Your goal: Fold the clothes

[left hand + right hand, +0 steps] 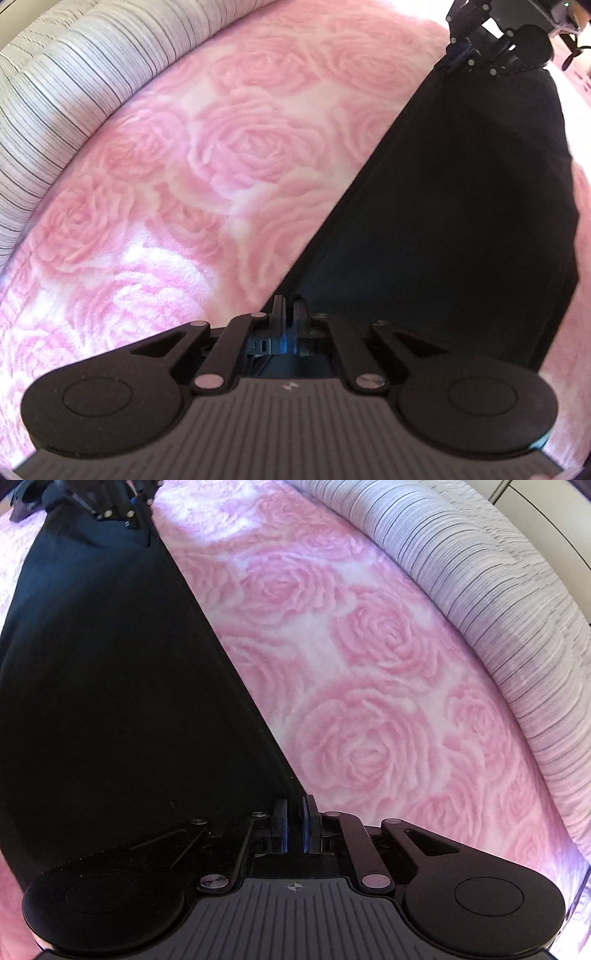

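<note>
We hold two grippers over a bed covered with a pink rose blanket (229, 155). A black garment (461, 206) lies on this blanket, stretched between our two tools.

In the left wrist view, the left gripper (289, 306) sits at 6 o'clock. Its jaws are drawn together, almost touching, and they pinch the near corner of the black garment. From there the straight edge of the cloth runs up toward 1 o'clock, where the right gripper (476, 55) stands on the far corner. The garment fills the right part of this view, from 1 o'clock to 5 o'clock. A striped grey-white cushion (66, 92) curves along the blanket's edge from 9 o'clock to 11 o'clock.

In the right wrist view, the right gripper (294, 812) is at 6 o'clock. Its blue-lined pads (306, 823) stand close, with only a thin slit between them, and the corner of the black garment (110, 686) goes into that slit, so we read it as gripped. The cloth covers the left part, from 7 o'clock to 11 o'clock. The left gripper (122, 509) shows at 11 o'clock on the other corner. The striped cushion (498, 620) runs from 1 o'clock to 4 o'clock, beside the rose blanket (369, 701).
</note>
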Demonstrator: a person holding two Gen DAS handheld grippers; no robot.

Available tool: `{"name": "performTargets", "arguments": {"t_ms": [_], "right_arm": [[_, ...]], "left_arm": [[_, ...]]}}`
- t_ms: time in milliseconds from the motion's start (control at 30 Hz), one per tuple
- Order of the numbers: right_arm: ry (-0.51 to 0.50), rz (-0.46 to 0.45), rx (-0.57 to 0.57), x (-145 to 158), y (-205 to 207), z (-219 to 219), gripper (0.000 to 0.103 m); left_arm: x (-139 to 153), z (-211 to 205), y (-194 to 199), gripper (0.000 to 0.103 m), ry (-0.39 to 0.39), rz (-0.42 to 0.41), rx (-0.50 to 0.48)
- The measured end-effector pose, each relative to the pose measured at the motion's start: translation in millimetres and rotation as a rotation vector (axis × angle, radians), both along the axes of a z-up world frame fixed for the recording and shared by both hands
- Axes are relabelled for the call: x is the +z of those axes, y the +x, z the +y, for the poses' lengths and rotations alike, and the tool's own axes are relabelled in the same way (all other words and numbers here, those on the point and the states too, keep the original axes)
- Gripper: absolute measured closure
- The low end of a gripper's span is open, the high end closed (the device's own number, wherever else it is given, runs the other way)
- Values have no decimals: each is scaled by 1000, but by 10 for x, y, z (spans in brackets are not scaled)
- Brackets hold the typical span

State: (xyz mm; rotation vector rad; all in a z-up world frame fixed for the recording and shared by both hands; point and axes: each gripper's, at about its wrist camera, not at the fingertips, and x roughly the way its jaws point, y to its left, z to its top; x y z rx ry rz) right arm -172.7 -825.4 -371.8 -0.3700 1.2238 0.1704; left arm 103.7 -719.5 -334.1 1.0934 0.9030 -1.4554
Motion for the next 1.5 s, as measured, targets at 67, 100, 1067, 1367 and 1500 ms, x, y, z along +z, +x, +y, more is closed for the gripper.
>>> {"name": "performTargets", "arguments": {"t_ms": [67, 100, 1067, 1367, 1500], "right_arm": [[6, 3, -22, -102, 62, -36, 96], [23, 3, -57, -140, 78, -72, 96], [121, -51, -510, 274, -1127, 849, 50], [160, -87, -374, 488, -404, 1870, 50], [143, -103, -360, 490, 28, 2392, 50]], "left_arm": [[-91, -20, 30, 100, 3, 7, 29], [-128, -23, 46, 97, 4, 10, 44], [408, 2477, -63, 67, 136, -252, 426], [747, 2884, 1087, 63, 92, -403, 378], [610, 2878, 1631, 64, 66, -371, 285]]}}
